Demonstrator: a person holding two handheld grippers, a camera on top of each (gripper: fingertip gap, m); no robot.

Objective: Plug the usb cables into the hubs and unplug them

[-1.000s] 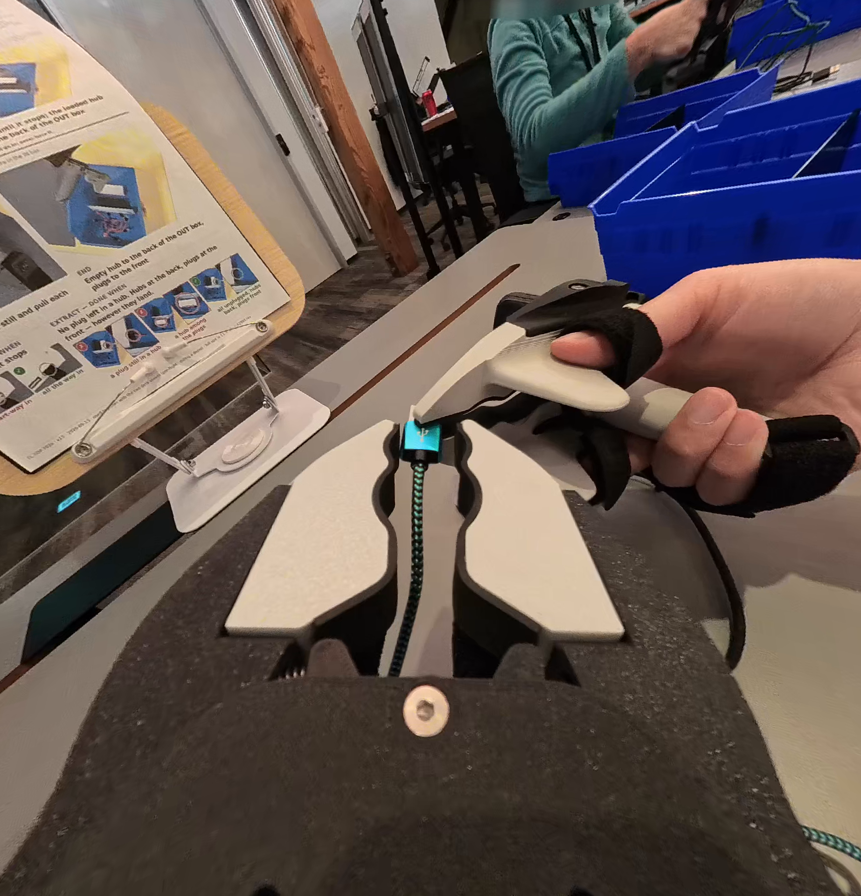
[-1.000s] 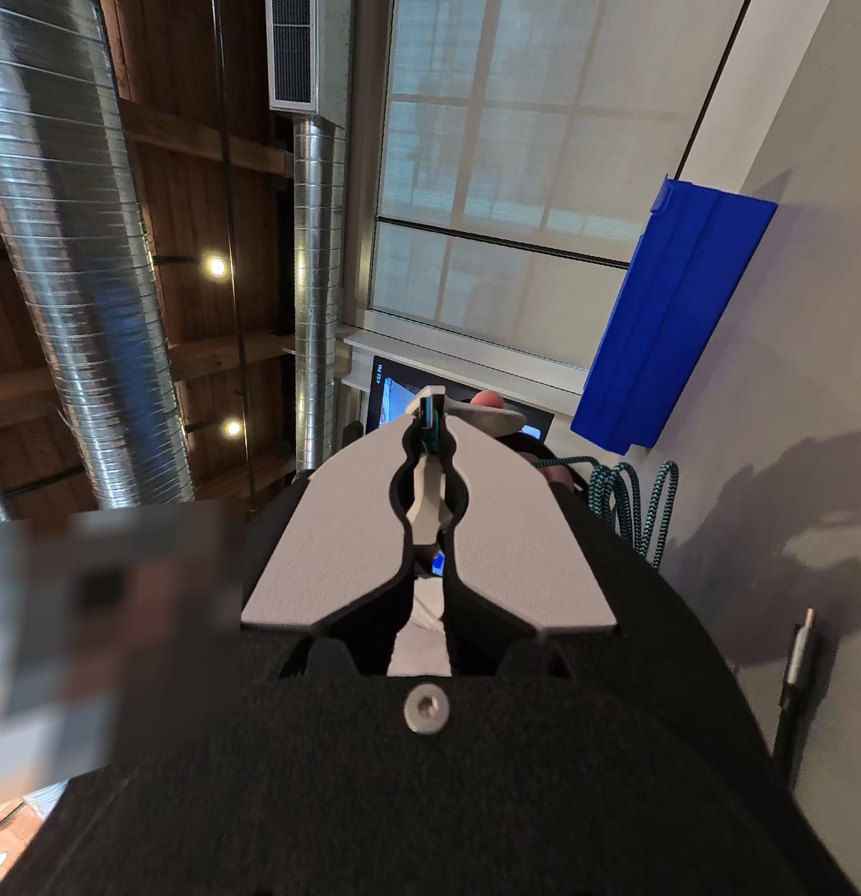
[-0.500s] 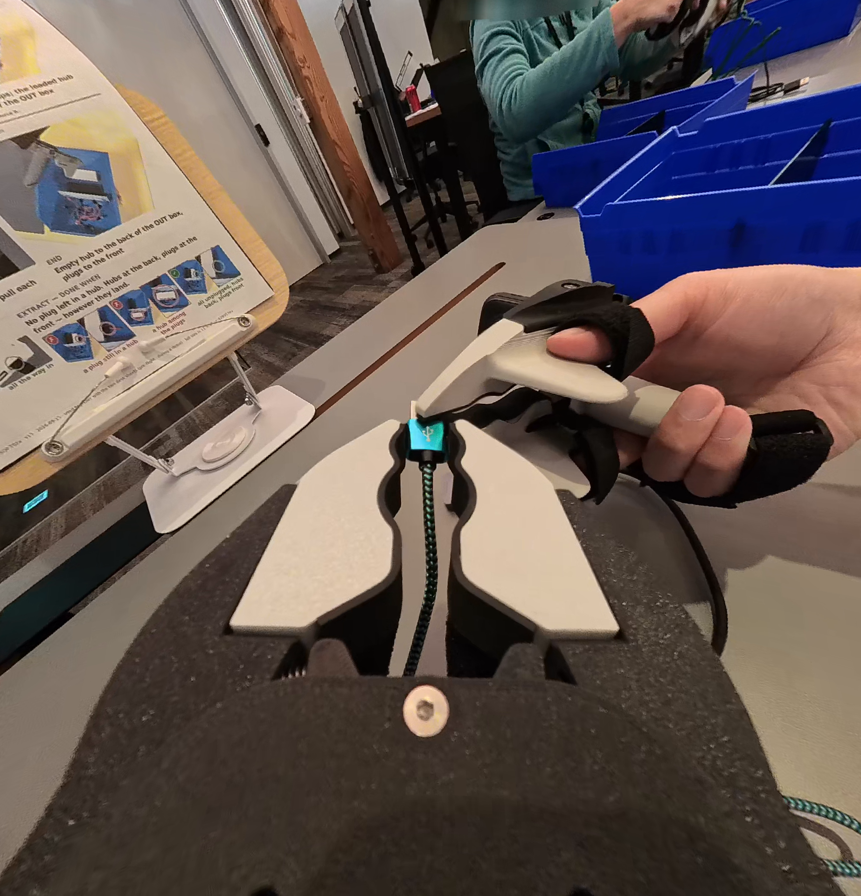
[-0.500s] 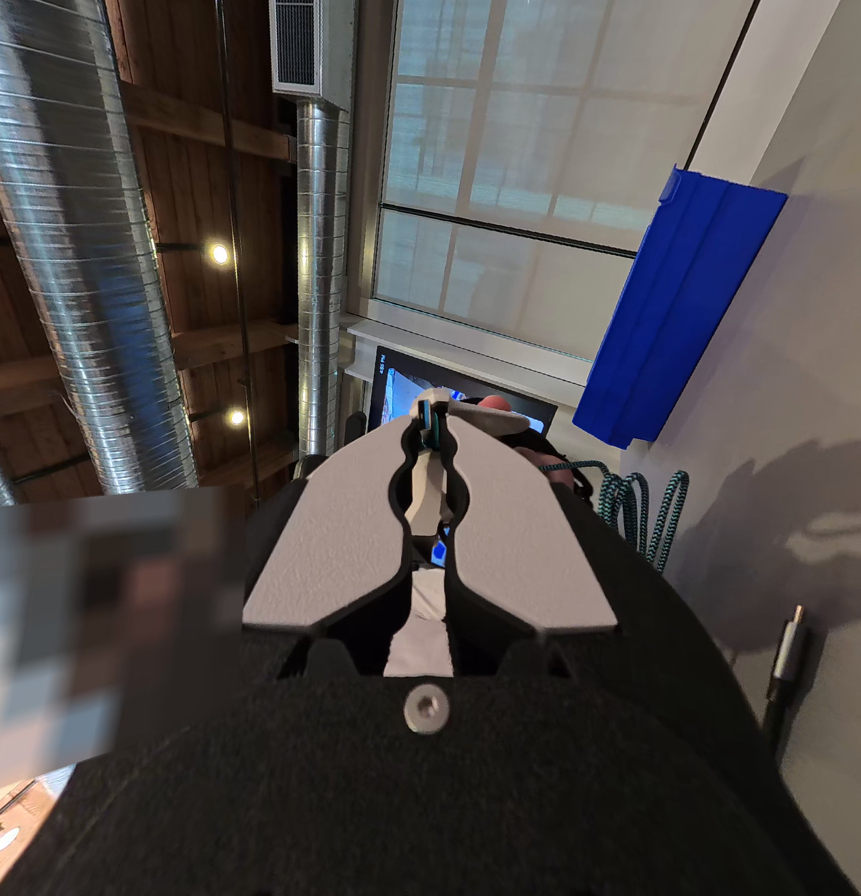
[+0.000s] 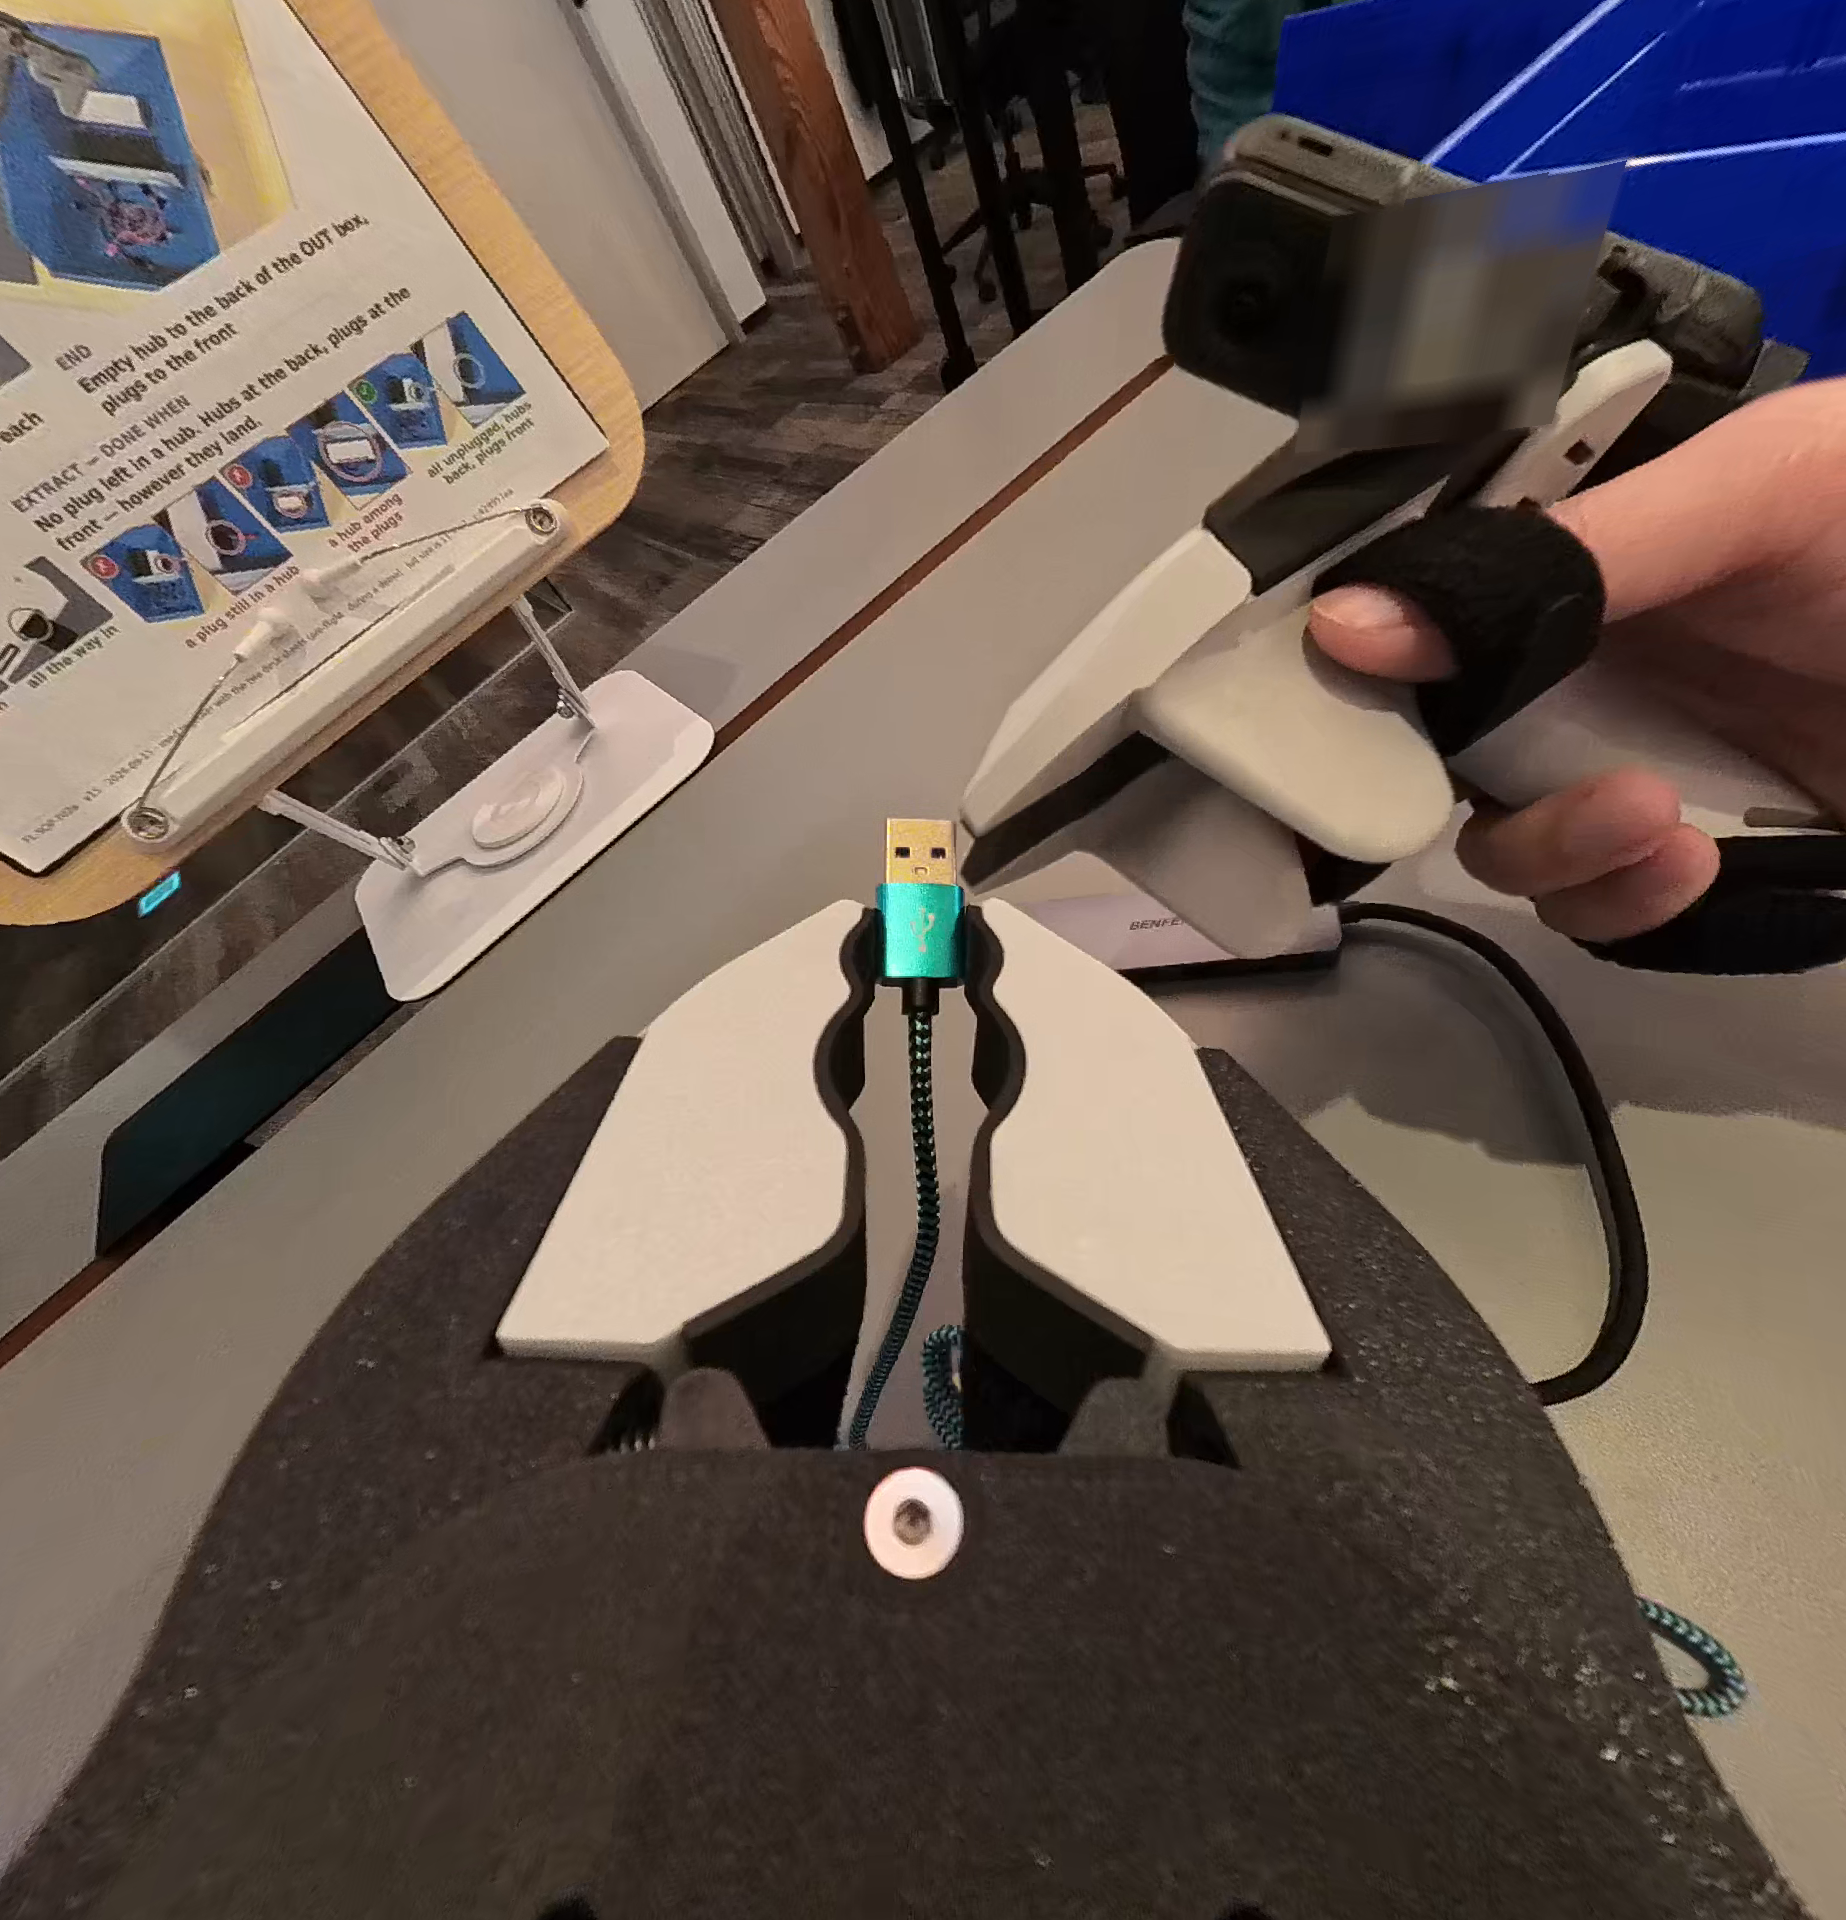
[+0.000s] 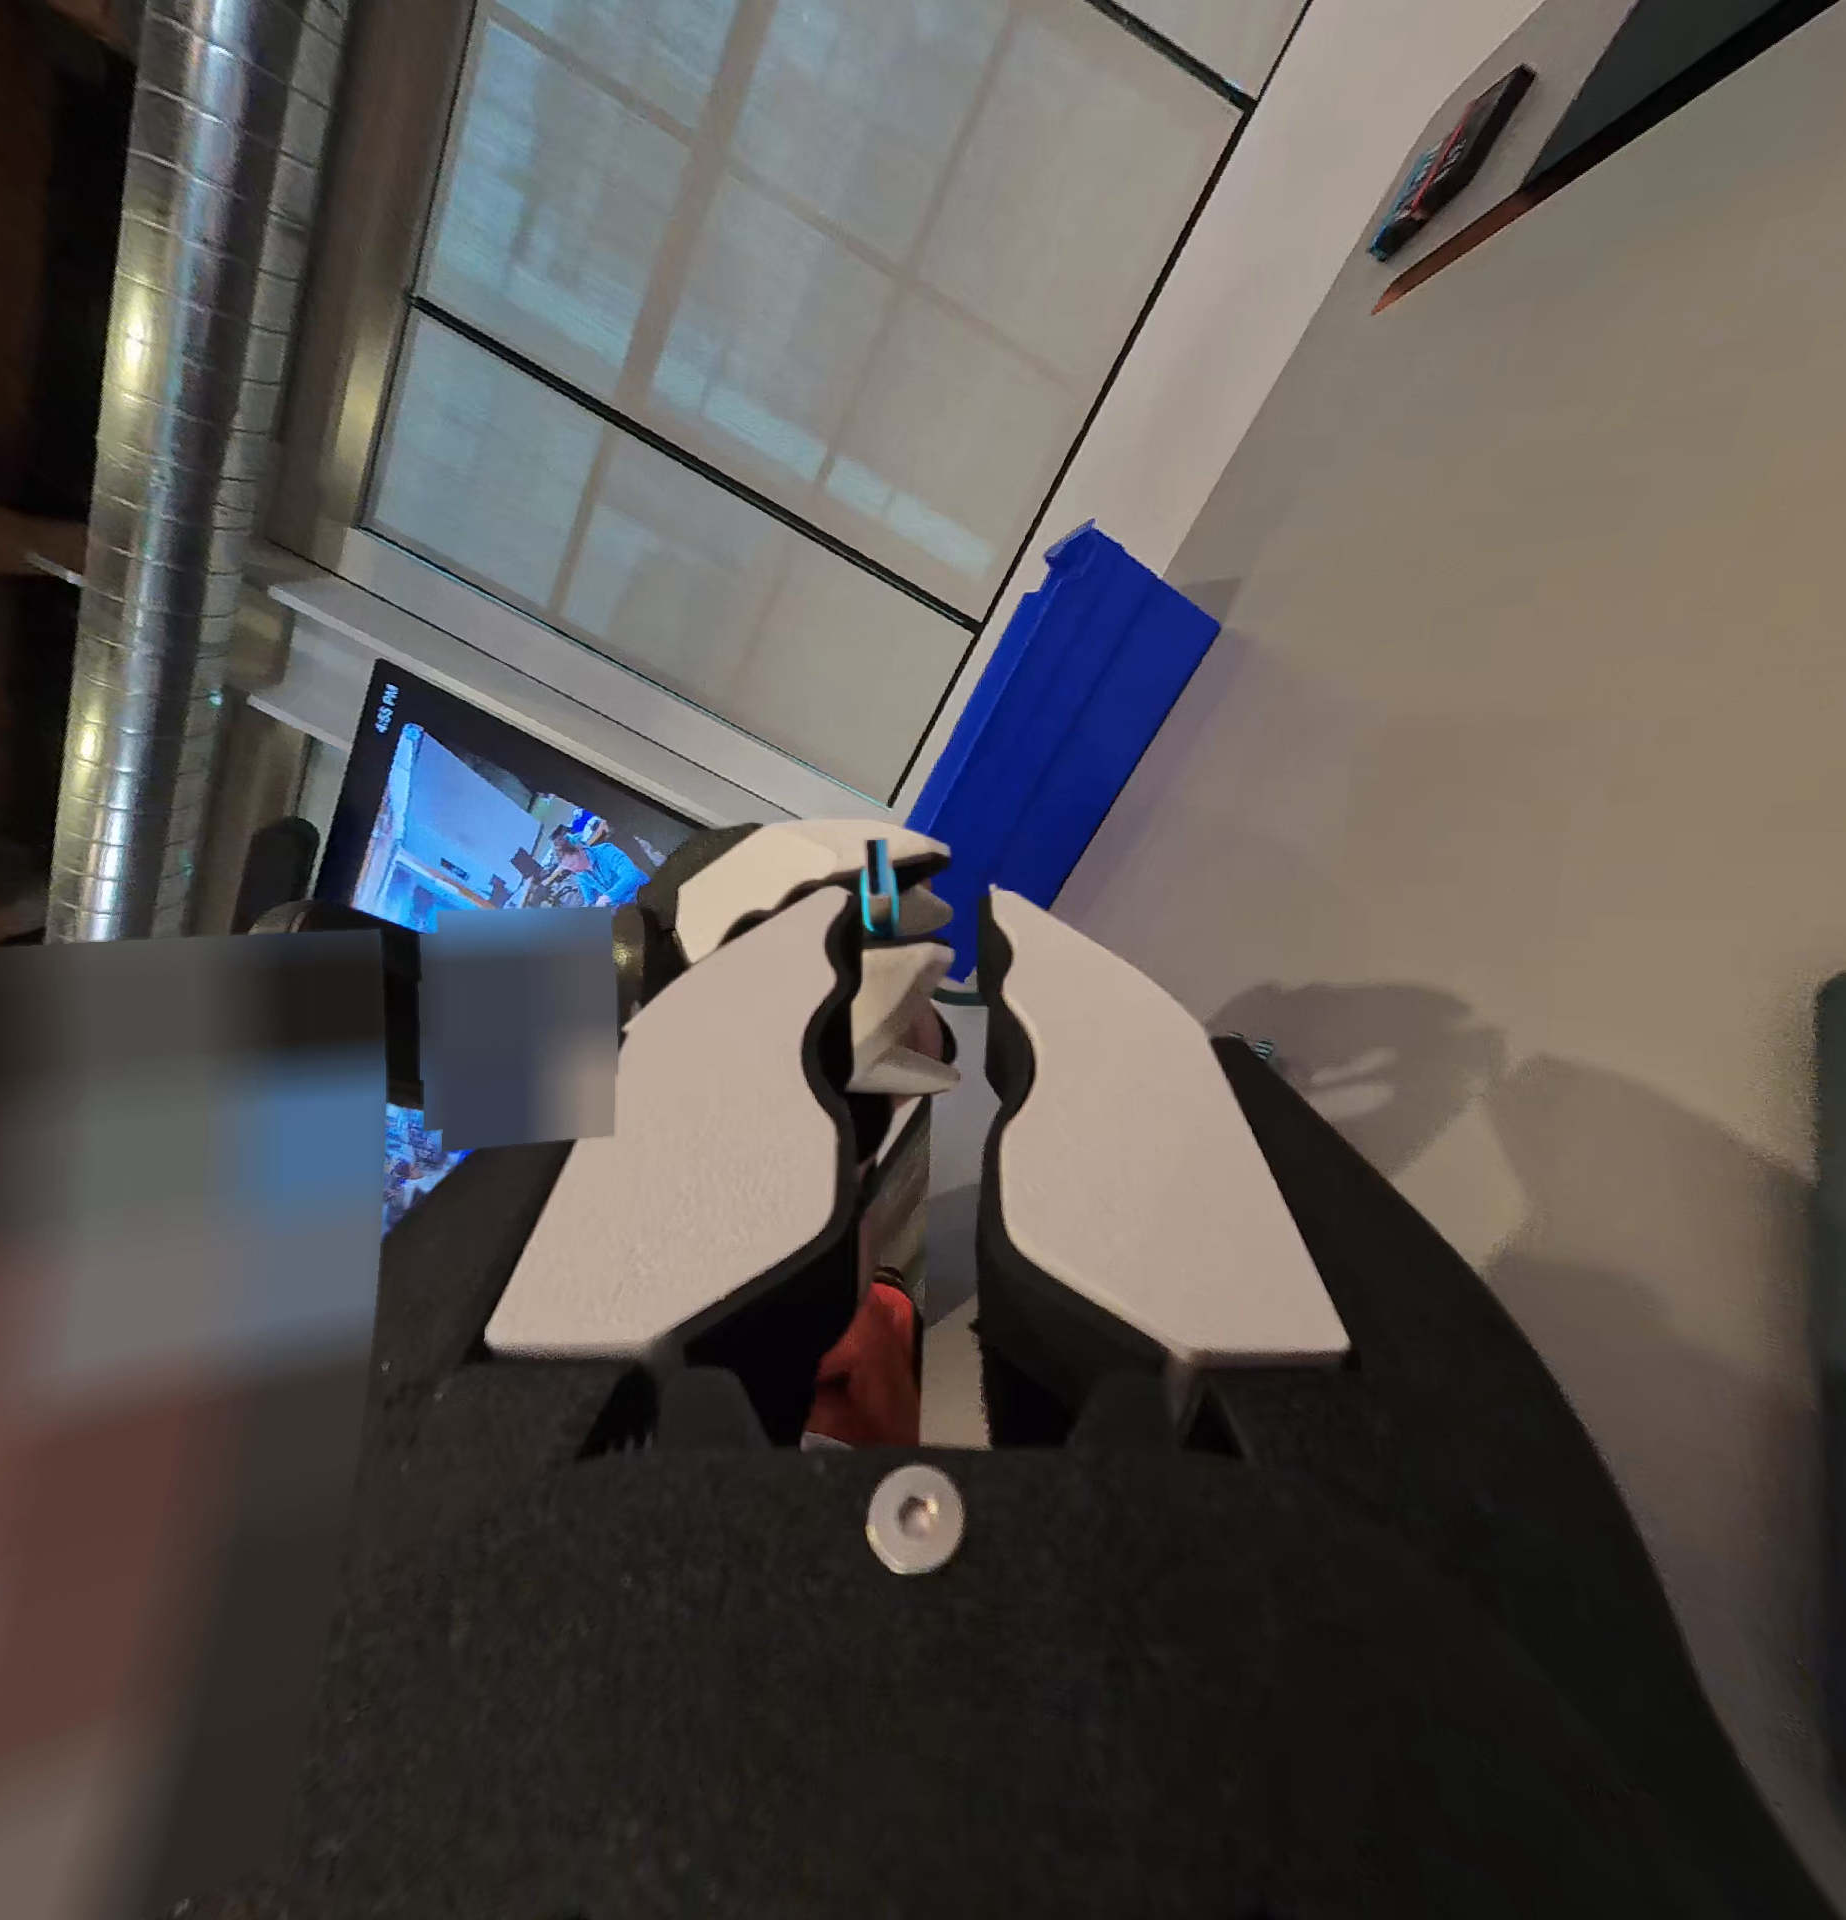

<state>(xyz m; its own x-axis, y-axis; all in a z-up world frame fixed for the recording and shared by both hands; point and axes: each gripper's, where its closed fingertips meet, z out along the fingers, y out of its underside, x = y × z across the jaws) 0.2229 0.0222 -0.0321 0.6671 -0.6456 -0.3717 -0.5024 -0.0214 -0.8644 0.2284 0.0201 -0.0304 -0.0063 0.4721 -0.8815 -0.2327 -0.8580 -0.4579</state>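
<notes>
My left gripper [image 5: 919, 914] is shut on the teal shell of a USB plug [image 5: 919, 930]. The plug's gold metal tip [image 5: 924, 852] sticks out past the fingertips, and its teal and black braided cable [image 5: 914, 1143] runs back between the fingers. My right gripper [image 5: 976, 847], held by a hand, is just right of the plug tip and apart from it. In the right wrist view it [image 6: 919, 925] is open and empty, facing the left gripper [image 6: 883, 883] and the plug edge-on. A grey hub [image 5: 1231, 930] with a black cable [image 5: 1594, 1143] lies on the table under the right gripper.
An instruction sheet [image 5: 275, 416] stands on a white stand [image 5: 534, 831] at the left table edge. Blue bins [image 5: 1677, 125] are at the back right. One blue bin [image 6: 1064, 769] and a screen [image 6: 483, 810] show in the right wrist view. The table [image 5: 1729, 1299] is grey. The tips of both grippers are at nearly the same place.
The right gripper was shut on the plug's metal tip. It has opened, let go and drawn back up and to the right. The left gripper still holds the plug.
</notes>
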